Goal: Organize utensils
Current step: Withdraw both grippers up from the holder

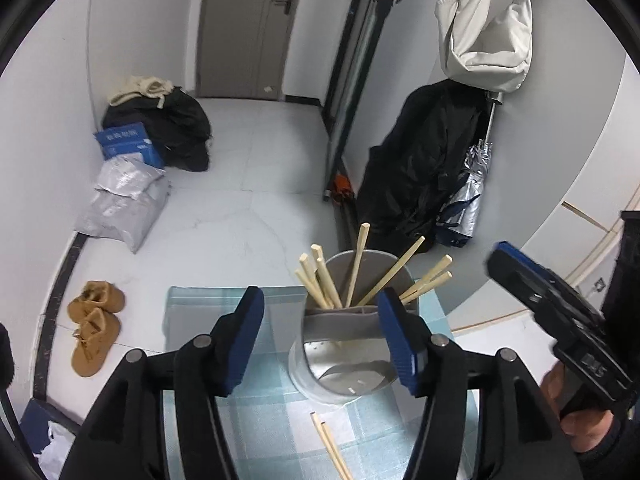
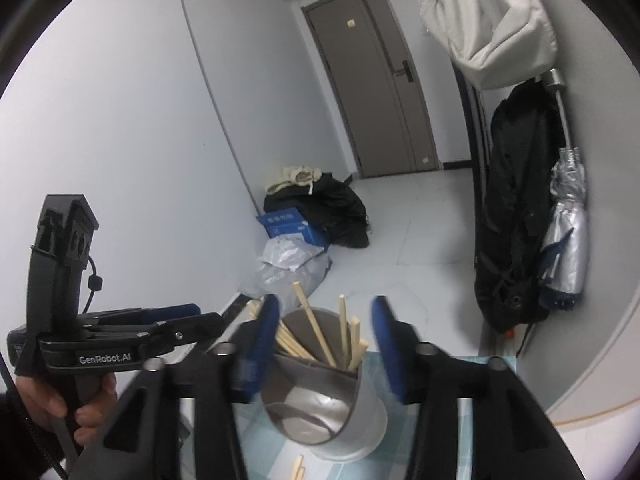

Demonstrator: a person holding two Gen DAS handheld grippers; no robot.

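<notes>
Two black handheld grippers with blue finger pads

The left gripper (image 1: pixel 320 336) and right gripper (image 2: pixel 324 344) share black linkage arms joined by round silver pivot pins. Seen from the right wrist, the left gripper's body reads "GenRobot.AI" in white, with a thin black cord looped beside it. A dark sleeve, possibly knitted, covers each wrist.
</notes>
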